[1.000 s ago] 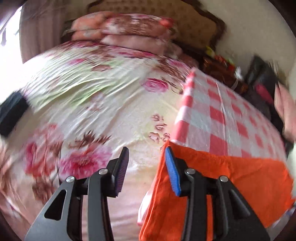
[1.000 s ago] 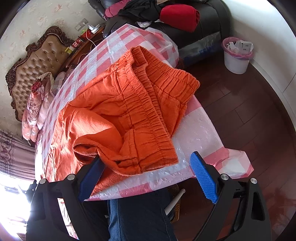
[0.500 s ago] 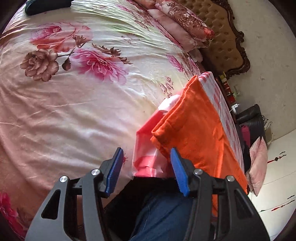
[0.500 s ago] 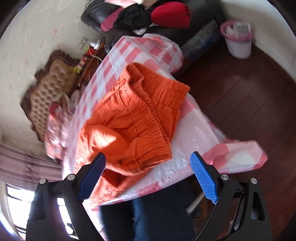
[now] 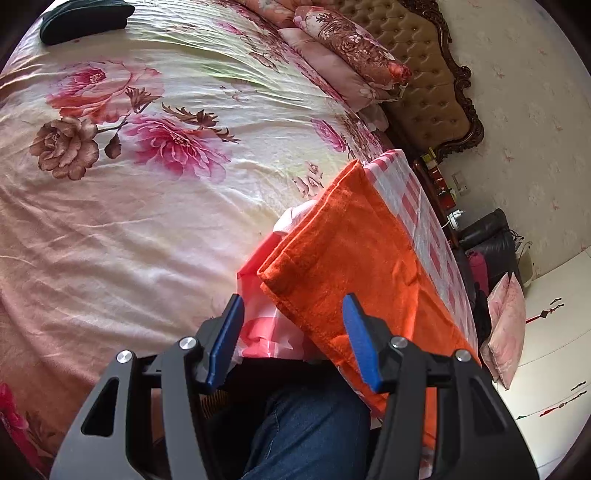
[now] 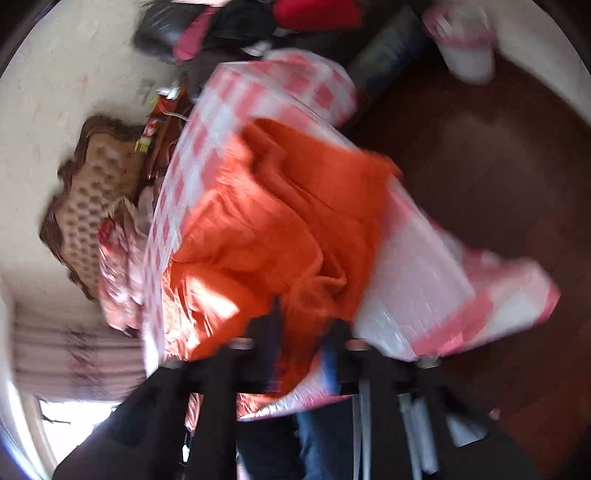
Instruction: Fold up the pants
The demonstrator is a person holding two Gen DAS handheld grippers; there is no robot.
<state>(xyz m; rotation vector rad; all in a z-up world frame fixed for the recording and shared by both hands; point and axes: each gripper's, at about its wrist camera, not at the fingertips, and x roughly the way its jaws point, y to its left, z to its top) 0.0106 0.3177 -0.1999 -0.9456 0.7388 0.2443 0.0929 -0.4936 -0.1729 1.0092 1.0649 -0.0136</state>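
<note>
The orange fleece pants (image 5: 354,266) lie bunched on the pink-and-white checked plastic cloth (image 5: 417,206) beside the floral bedspread (image 5: 147,177), their hem at its near corner; the left gripper (image 5: 291,339) hangs spread around that hem; the right gripper (image 6: 301,347) (badly blurred) looks pressed onto orange folds at the near edge.

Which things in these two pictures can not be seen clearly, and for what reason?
- Right wrist view: motion blur; whether the right gripper pinches the orange cotton pants is unclear.
- Left wrist view: the pants' near edge is hidden behind the open left gripper.
- Left wrist view: the dark folded item on the floral bedspread is cut by the frame edge.
</note>
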